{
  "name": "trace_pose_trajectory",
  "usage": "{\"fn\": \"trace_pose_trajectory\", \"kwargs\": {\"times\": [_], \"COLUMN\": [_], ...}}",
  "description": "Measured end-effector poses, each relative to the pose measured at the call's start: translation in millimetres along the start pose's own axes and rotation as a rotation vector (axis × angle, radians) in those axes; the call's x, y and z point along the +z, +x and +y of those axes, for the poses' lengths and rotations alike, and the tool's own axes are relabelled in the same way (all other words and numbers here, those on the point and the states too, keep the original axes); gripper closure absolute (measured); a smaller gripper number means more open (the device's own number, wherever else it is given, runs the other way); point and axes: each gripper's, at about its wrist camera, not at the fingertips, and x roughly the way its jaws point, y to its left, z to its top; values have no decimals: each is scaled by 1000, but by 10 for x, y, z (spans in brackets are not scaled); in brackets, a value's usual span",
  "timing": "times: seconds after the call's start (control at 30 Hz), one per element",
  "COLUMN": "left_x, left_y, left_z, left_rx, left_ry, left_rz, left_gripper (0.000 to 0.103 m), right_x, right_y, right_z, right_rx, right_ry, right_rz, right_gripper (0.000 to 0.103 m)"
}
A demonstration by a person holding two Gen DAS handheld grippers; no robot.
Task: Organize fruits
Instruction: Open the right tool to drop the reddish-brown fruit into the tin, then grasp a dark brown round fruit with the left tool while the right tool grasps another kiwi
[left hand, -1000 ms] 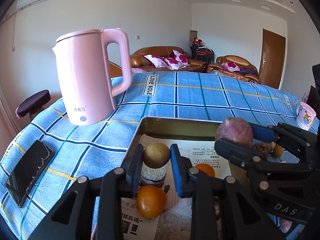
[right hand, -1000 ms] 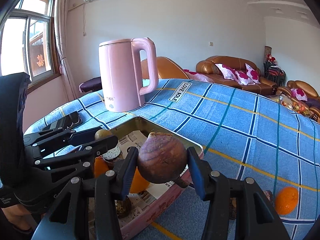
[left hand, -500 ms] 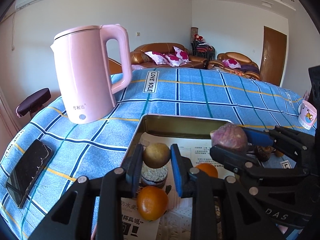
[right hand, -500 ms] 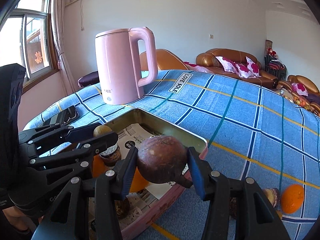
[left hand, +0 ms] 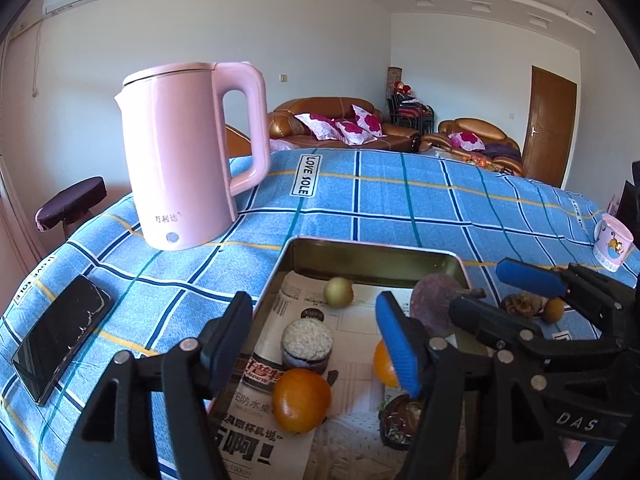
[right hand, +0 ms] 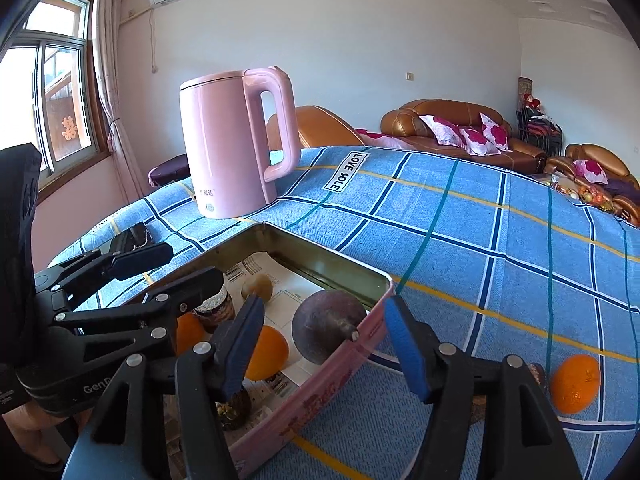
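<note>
A metal tray lined with printed paper holds two oranges, a dark fruit and a dark jar with a speckled top. My left gripper hangs over it, its jaws opening with nothing between the pads. A small yellow-brown fruit lies on the paper beyond them. My right gripper is over the tray's right wall, its jaws also opening. A round purple fruit sits between its pads with a gap on each side, low against the wall.
A pink kettle stands behind the tray's left corner and a black phone lies at the left table edge. On the blue checked cloth right of the tray lie an orange and some brown fruit. A mug stands far right.
Both grippers have opened. The yellow-brown fruit has left the left pads and now lies on the tray's paper. The purple fruit has come free of the right pads and sunk lower.
</note>
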Motion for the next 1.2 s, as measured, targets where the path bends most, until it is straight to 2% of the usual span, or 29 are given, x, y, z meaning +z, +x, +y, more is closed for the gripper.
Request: {"fn": "trace_pose_trajectory", "kwargs": {"times": [0.23, 0.4, 0.6, 0.83, 0.93, 1.03, 1.1, 1.2], "left_x": [29, 41, 37, -4, -14, -15, -22, -45], "left_y": [-153, -172, -160, 19, 115, 209, 298, 442], "left_z": [-322, -627, -1024, -1422, -1541, -1641, -1677, -1716], "left_rx": [-51, -88, -124, -165, -200, -217, -215, -228], "left_ry": [49, 99, 170, 244, 268, 285, 294, 300], "left_rz": [-36, -40, -33, 22, 73, 107, 140, 206], "left_gripper": [31, 31, 31, 31, 39, 41, 52, 61], "right_x": [-142, -280, -425, -566, -570, -573, -572, -581], "right_y": [-393, -754, -1066, -1164, -1177, -1166, -1150, -1155], "right_z": [-223, -664, -1231, -1493, -1516, -1526, -1541, -1568], "right_rx": [-62, -173, -293, -324, -314, -304, -300, -296], "right_ry": [-14, 36, 158, 233, 246, 250, 257, 269], "right_rz": [-25, -32, -44, -42, -49, -43, -37, -36], "right_gripper": [37, 36, 33, 32, 32, 32, 31, 31]}}
